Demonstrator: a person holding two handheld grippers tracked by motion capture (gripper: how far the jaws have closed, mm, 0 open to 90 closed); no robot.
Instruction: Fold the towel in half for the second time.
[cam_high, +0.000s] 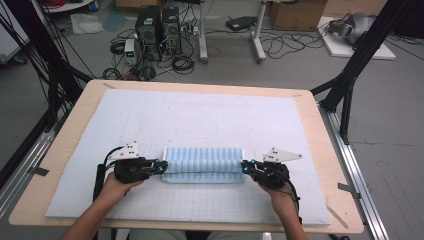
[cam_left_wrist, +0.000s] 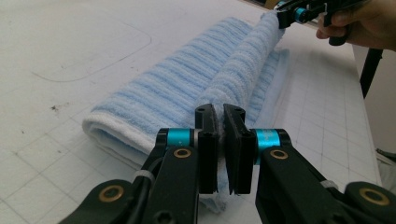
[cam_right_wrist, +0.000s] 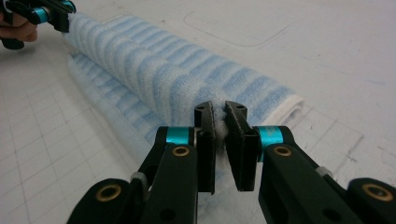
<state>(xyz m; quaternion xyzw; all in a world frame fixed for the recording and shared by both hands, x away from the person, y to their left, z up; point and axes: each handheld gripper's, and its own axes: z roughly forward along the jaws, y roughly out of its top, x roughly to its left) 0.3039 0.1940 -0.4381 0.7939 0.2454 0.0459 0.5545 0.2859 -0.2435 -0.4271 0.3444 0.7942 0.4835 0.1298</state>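
My left gripper (cam_high: 161, 166) and right gripper (cam_high: 246, 167) each pinch one end of a light blue striped terry towel (cam_high: 204, 164), lying near the middle of the white foam mat (cam_high: 200, 120). It looks mostly folded; one fold seems left.

1. The place is a laboratory or a test room for recordings.
2. Two computer towers (cam_high: 159, 27) stand on the grey floor (cam_high: 390, 130), with many loose cables (cam_high: 280, 47) around them.
3. Black metal frame legs (cam_high: 357, 60) stand beside the wooden table (cam_high: 320, 130).
4. A white gridded mat (cam_high: 200, 200) covers the table.
5. A cardboard box (cam_high: 297, 14) stands behind.
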